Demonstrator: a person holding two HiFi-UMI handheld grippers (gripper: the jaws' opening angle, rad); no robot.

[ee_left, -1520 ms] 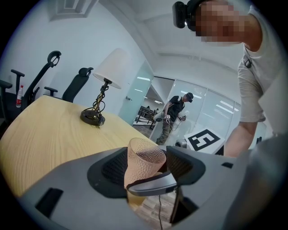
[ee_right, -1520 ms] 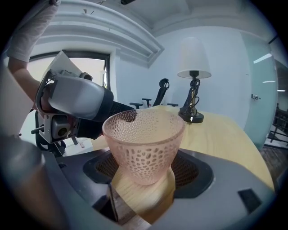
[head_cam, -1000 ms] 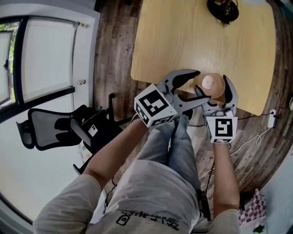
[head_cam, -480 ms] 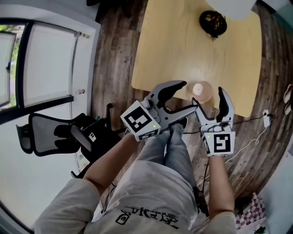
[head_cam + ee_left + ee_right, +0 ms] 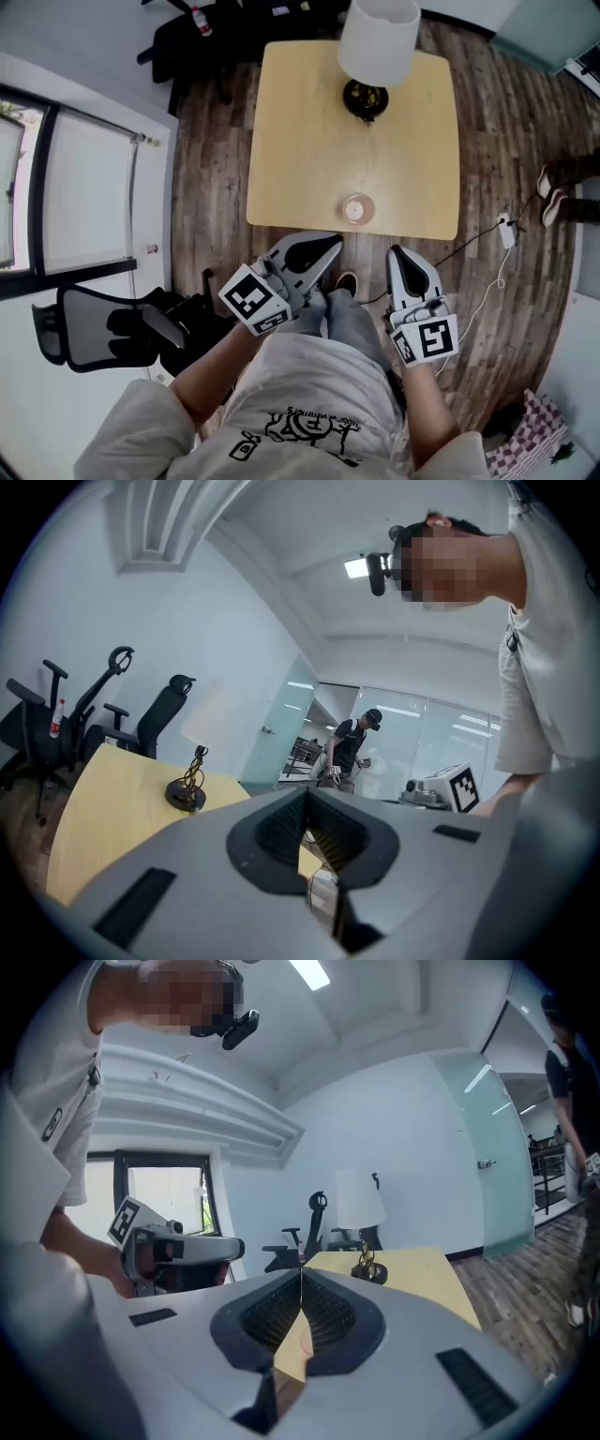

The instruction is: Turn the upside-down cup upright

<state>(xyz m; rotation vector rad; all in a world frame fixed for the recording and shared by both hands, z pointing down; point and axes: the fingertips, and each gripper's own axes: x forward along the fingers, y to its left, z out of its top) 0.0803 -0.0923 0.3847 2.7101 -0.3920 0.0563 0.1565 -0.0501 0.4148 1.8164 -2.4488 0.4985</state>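
Observation:
A small tan cup (image 5: pixel 357 208) stands on the yellow wooden table (image 5: pixel 300 141) near its front edge, showing a pale round top; whether that is its base or its mouth I cannot tell. My left gripper (image 5: pixel 330 247) is off the table, just before the front edge and left of the cup, jaws shut and empty. My right gripper (image 5: pixel 396 251) hangs before the edge to the cup's right, also shut on nothing. In the left gripper view the left gripper (image 5: pixel 307 794) has its jaws closed together, as does the right gripper (image 5: pixel 301 1274) in the right gripper view. Neither touches the cup.
A lamp with a white shade (image 5: pixel 379 39) and black base (image 5: pixel 366 98) stands at the table's far side. A black office chair (image 5: pixel 112 281) is on the floor at left, more chairs behind the table. A cable and plug strip (image 5: pixel 506 230) lie at right, near someone's feet (image 5: pixel 553 187).
Both grippers were open on either side of the cup; they have drawn back off the table toward me and shut empty. The cup stays on the table and the view has risen.

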